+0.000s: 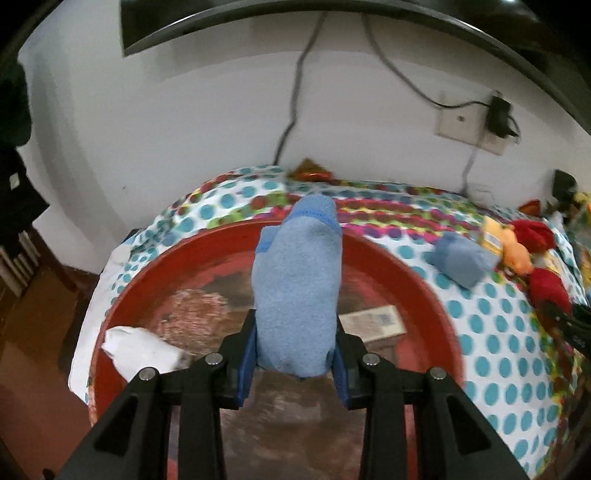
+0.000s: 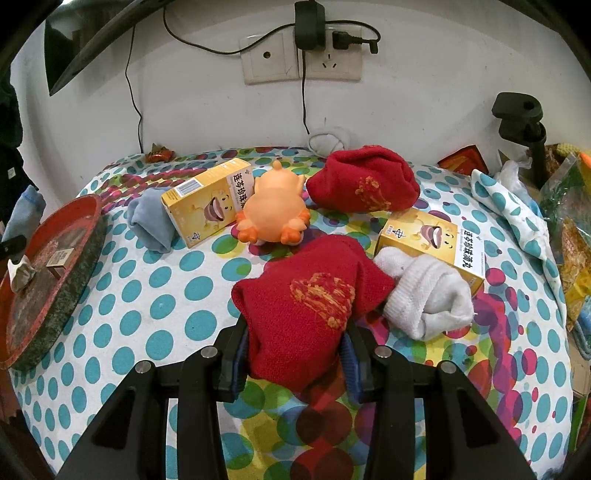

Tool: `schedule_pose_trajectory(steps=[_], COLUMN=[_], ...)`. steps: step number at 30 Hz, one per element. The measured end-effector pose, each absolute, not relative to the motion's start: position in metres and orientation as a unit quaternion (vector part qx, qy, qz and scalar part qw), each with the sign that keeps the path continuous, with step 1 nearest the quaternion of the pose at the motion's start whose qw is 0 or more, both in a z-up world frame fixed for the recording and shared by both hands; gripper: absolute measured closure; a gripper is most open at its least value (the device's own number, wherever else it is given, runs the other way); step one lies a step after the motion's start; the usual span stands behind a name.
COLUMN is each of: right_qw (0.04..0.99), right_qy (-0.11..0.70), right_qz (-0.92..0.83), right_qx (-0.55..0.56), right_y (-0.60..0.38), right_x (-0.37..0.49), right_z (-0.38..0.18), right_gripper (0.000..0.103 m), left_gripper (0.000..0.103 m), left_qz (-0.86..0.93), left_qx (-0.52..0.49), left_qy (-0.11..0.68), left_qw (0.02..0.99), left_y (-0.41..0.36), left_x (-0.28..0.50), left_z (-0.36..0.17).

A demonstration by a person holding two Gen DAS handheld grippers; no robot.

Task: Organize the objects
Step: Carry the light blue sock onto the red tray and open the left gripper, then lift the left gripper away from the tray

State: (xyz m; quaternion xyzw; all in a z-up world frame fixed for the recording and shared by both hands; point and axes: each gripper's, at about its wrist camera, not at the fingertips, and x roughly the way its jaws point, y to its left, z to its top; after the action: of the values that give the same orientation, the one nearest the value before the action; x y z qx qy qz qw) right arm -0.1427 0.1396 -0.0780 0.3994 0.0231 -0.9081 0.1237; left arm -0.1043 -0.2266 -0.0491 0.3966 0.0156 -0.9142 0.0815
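My left gripper is shut on a blue sock and holds it above the round red tray. The tray holds a white crumpled sock and a small box. My right gripper is shut on a red sock with an orange heart, low over the dotted tablecloth. A second blue sock, a second red sock, a white sock, two yellow boxes and an orange toy lie on the cloth.
The red tray also shows at the left edge of the right wrist view. A wall with sockets and cables stands behind the table. A black clamp stand and bags crowd the right side. A dark screen hangs above.
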Motion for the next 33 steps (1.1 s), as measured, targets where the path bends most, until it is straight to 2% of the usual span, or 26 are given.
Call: schedule_pose_trajectory(steps=[13,28,33], right_qw=[0.119,0.112,0.111], right_qy=[0.029,0.037,0.04], right_qz=[-0.906,-0.903,-0.903], right_qx=[0.405,0.413,0.413], right_y=[0.136,0.134,0.133], right_x=[-0.145,-0.148,-0.148], right_z=[-0.08,-0.082,-0.082], right_gripper=[0.063,0.062,0.061], left_gripper=[0.068,0.066,0.057], left_qz=[-0.891,-0.882,-0.879], left_qx=[0.432,0.444,0.451], left_qy=[0.033,0.044,0.056], left_qw=[0.138,0.152,0.146], left_y=[-0.298,-0.329,-0.331], left_x=[-0.136,-0.147,-0.146], left_z=[-0.07,-0.085,-0.086])
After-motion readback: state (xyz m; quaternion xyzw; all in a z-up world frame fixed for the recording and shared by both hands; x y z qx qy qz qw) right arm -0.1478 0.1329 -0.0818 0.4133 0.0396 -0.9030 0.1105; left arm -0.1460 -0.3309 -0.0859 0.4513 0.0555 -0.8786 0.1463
